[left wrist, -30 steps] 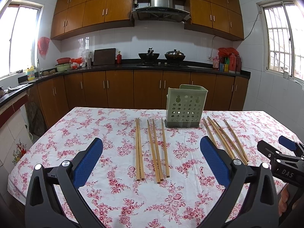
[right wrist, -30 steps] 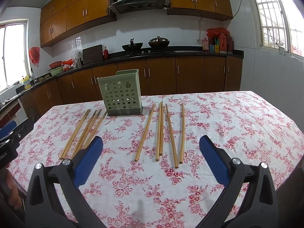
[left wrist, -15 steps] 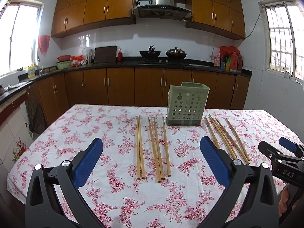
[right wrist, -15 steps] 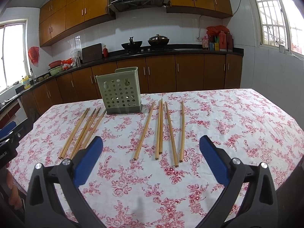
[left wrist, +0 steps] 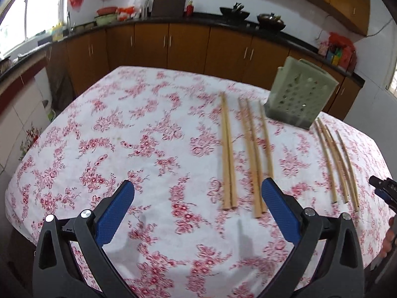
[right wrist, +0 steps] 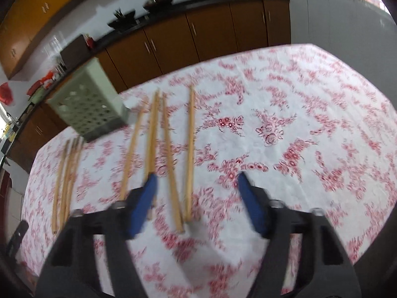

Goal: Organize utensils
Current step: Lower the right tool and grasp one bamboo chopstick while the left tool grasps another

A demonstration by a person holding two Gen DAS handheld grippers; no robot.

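Both cameras now tip down toward the surface [left wrist: 74,134], where a moment ago they looked level across the kitchen; the wall cupboards have slid almost out of the top of each frame and the floral cloth fills the view.

In the left wrist view the left gripper [left wrist: 198,198] has its fingers spread wide as before, nothing between them. The five-chopstick group [left wrist: 245,154] lies right of centre, its near ends just ahead of the right-hand finger. The green utensil holder [left wrist: 301,99] stands upright at the upper right, and the second chopstick group [left wrist: 337,164] lies at the right edge, with the tip of the right gripper [left wrist: 383,191] beside it.

In the blurred right wrist view the right gripper [right wrist: 197,193] has just been closing, its fingers now about half apart and gripping nothing. The near ends of two chopsticks [right wrist: 183,164] lie between the fingers on the cloth.
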